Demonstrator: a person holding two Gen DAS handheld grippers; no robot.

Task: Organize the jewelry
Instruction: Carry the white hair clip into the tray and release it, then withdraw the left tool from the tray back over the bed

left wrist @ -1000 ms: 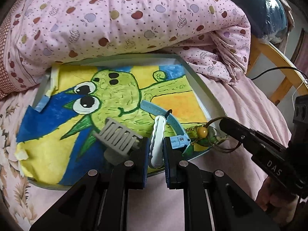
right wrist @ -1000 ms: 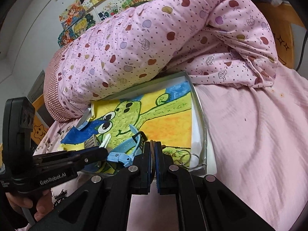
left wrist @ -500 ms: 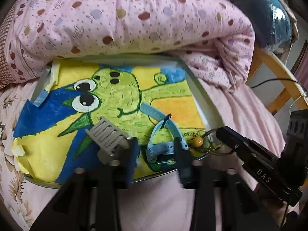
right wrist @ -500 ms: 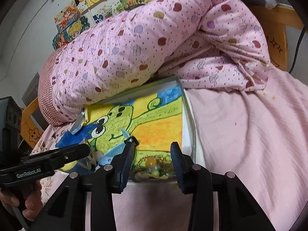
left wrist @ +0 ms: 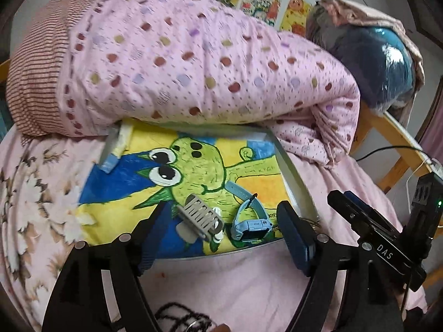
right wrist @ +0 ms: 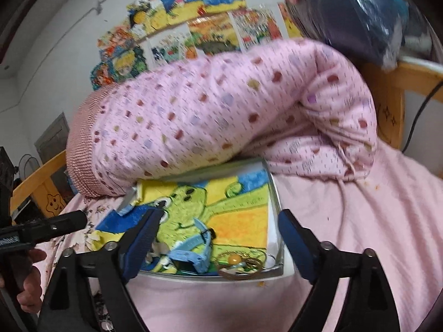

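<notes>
left wrist view: the left gripper is wide apart over the tray, holding nothing; hair clip and blue watch lie inside. the right gripper also stands apart (empty). the bracelets are blurred, and the blanket hides the tray's far edge.

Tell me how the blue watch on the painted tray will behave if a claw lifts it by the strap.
The blue watch would probably hang face-down: its blocky case looks heavier than the thin strap. The strap already curves in a loop, so it likely flexes rather than staying stiff. It lies beside the grey hair clip on the tray, so dragging it might nudge that.
</notes>
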